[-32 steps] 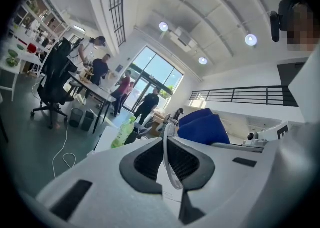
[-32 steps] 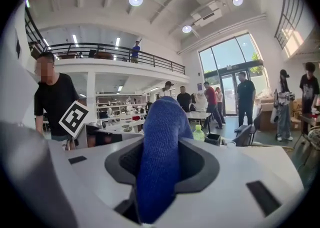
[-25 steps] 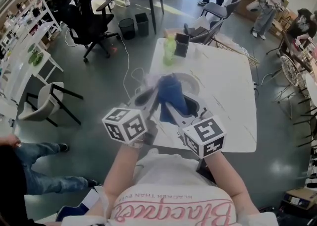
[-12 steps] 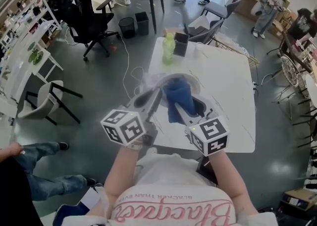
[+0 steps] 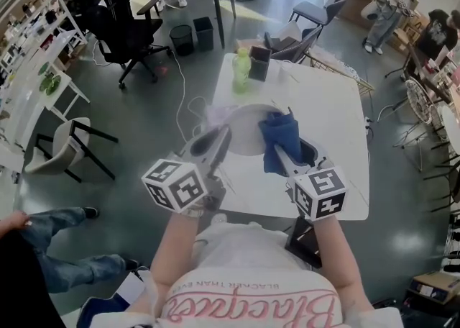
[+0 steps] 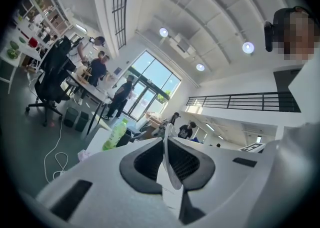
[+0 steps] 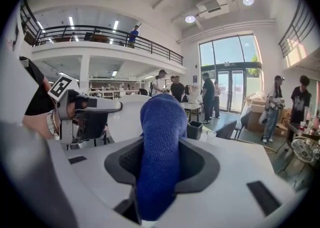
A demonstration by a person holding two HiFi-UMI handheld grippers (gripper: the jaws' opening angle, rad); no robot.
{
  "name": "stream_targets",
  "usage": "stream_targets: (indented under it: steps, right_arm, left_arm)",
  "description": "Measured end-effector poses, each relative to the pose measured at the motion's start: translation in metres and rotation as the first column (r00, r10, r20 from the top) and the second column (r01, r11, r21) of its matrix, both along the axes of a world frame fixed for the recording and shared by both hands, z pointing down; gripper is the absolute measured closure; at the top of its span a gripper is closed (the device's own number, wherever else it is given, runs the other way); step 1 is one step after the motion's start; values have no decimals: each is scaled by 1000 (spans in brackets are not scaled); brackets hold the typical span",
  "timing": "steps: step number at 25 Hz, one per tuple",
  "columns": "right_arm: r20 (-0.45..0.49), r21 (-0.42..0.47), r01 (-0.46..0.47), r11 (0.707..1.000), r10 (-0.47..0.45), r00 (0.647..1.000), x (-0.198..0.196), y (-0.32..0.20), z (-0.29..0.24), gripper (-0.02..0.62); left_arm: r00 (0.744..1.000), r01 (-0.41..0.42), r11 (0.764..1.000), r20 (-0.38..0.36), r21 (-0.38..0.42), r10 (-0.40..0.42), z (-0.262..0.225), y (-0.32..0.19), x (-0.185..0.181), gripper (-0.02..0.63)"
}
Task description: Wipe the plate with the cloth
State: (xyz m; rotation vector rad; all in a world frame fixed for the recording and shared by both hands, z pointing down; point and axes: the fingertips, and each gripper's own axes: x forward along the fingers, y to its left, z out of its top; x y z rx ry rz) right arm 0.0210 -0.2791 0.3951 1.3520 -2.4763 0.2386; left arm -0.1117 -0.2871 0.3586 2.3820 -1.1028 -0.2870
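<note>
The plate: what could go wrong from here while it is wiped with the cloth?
1. The left gripper pinches the plate only by its thin rim, so a push from the cloth may twist it, or make it slip out and drop onto the table.
2. The cloth in the right gripper is at the plate's right edge, so the hard jaws might knock the rim.

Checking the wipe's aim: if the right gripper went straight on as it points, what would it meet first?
Its blue cloth would probably touch the plate in the left gripper first; depth is unclear.
</note>
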Motion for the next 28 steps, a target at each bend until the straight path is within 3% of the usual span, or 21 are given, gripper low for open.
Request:
stream_targets:
  steps: [5, 9, 12, 17, 20, 22, 25, 28]
  right_arm:
    - [-10, -14, -69, 998, 68, 998, 26, -3, 2, 445]
    - [-13, -21, -91, 996, 90, 996, 41, -2, -1, 445]
    - [2, -14, -79, 997, 79, 997, 46, 0, -10, 445]
    - [34, 10, -19, 1000, 19, 999, 43, 2, -36, 445]
    - [26, 36, 41, 999, -42, 999, 35, 2, -52, 445]
    - [5, 56, 89, 994, -89, 996, 28, 3, -61, 445]
    - [-45, 91, 163, 982, -160, 986, 14, 4, -76, 445]
    - [-103, 113, 254, 960, -243, 964, -2, 10, -86, 445]
  left_arm:
    - [998, -7, 998, 55, 62, 4, -4, 4, -2, 584]
    - [975, -45, 976, 222, 212, -4, -7, 9, -1, 584]
    - [929, -98, 936, 368, 338, -36, -10, 13, 4, 584]
    - [835, -226, 839, 542, 494, -94, -14, 27, 18, 584]
    - [762, -325, 772, 634, 547, -128, -13, 34, 28, 584]
    - [703, -389, 729, 693, 563, -159, -8, 36, 33, 584]
    - [594, -494, 659, 774, 567, -221, 0, 38, 40, 584]
    - [497, -583, 586, 817, 564, -292, 7, 43, 47, 584]
